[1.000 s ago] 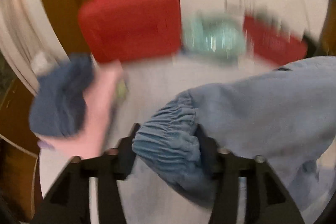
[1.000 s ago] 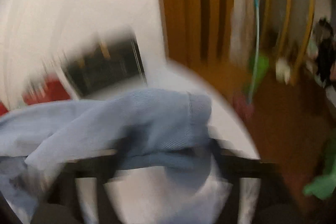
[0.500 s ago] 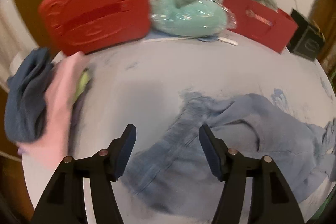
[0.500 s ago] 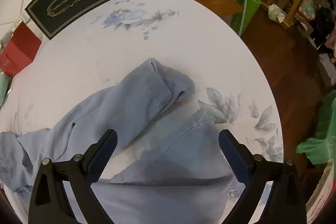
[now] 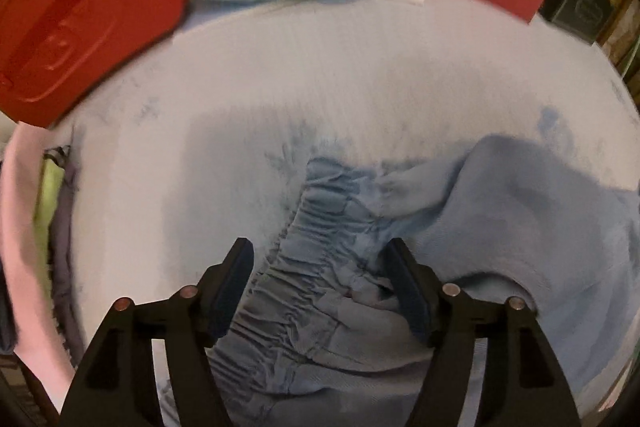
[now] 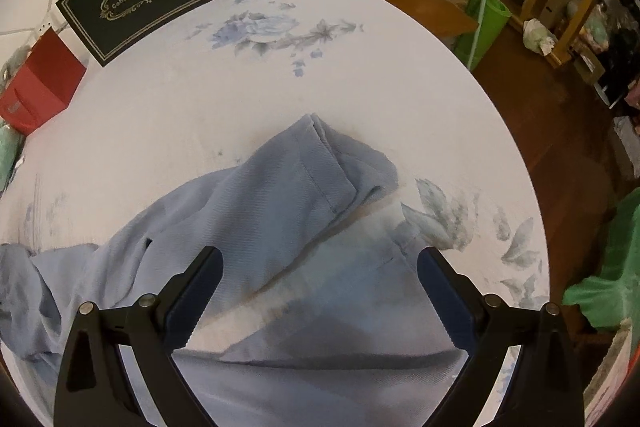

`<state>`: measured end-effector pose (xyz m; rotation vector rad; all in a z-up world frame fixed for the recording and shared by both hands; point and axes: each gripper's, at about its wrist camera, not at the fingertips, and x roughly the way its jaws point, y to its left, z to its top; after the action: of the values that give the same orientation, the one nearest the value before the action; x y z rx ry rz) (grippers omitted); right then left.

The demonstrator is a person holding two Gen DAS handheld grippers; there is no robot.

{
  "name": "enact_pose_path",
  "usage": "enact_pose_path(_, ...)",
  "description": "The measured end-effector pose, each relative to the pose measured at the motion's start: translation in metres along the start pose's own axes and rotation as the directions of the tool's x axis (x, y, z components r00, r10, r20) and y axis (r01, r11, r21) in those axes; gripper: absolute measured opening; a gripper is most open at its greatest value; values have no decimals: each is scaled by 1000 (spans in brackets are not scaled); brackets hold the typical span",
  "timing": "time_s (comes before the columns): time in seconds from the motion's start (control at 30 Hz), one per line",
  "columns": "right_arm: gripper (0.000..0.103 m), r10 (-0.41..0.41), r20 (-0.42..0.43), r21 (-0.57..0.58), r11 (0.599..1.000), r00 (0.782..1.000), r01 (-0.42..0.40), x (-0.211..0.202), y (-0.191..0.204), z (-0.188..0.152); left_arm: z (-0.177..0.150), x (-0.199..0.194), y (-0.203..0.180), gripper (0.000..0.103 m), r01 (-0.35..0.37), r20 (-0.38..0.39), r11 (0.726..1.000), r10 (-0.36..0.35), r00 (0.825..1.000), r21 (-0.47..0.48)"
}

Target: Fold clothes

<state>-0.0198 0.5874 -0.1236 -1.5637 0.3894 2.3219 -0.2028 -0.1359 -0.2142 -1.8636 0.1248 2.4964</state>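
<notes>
Two grippers over blue trousers (image 5: 328, 267): left gripper (image 5: 320, 291) opening astride waistband, right gripper (image 6: 320, 291) spread wide; red case (image 5: 80, 11) cropped, blurred.

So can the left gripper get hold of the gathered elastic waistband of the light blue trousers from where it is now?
Probably yes. The left gripper hangs right over the gathered elastic waistband of the light blue trousers, its jaws opening with the band between them and nothing covering it on the floral tablecloth.
</notes>
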Motion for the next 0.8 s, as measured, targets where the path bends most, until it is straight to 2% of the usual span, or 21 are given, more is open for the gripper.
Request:
enact_pose_path(0.07, 103, -2, 3, 0, 1000, 1000, 2, 2, 0, 2, -3, 0, -2, 68, -19, 16, 1000, 19, 1000, -4)
enact_pose_path(0.1, 103, -7, 6, 0, 1000, 1000, 7, 2, 0, 3, -5, 0, -3, 56, -30, 27, 1000, 30, 999, -6)
enact_pose_path(0.13, 103, -15, 11, 2, 1000, 1000, 15, 2, -1, 5, -5, -3, -4, 48, -50, 33, 999, 50, 998, -15)
enact_pose_path(0.2, 103, -32, 31, 11, 999, 999, 32, 1, -5, 10, -6, -13, -6, 37, -84, 53, 996, 86, 995, -40)
enact_pose_path(0.33, 103, -39, 59, 53, 998, 997, 36, 2, -18, 25, -7, -50, -8, 30, -113, 138, 988, 127, 982, -104)
enact_pose_path(0.53, 103, -29, 56, -9, 1000, 998, 30, 21, -4, 58, -10, -114, 6, 28, -56, 214, 975, 103, 971, -216)
enact_pose_path(0.6, 103, -12, 26, -35, 999, 1000, 13, 35, 5, 68, -15, -136, 13, 24, -52, 241, 967, 113, 964, -248)
enact_pose_path(0.67, 101, -24, -69, -54, 998, 997, 20, 57, 13, 72, -18, -159, 17, 21, -53, 274, 959, 132, 953, -278)
enact_pose_path(0.7, 69, -31, -110, -66, 998, 993, 24, 66, 17, 74, -19, -171, 21, 20, -47, 293, 954, 138, 946, -295)
enact_pose_path(0.73, 45, -42, -116, -90, 995, 992, 31, 68, 22, 74, -18, -182, 26, 20, -38, 313, 948, 142, 939, -315)
enact_pose_path(0.77, 30, -52, -118, -116, 993, 992, 38, 69, 28, 75, -17, -189, 30, 19, -32, 321, 946, 141, 936, -322)
enact_pose_path(0.8, 1, -57, -89, -146, 988, 994, 43, 61, 36, 79, -15, -193, 33, 19, -26, 325, 945, 138, 936, -326)
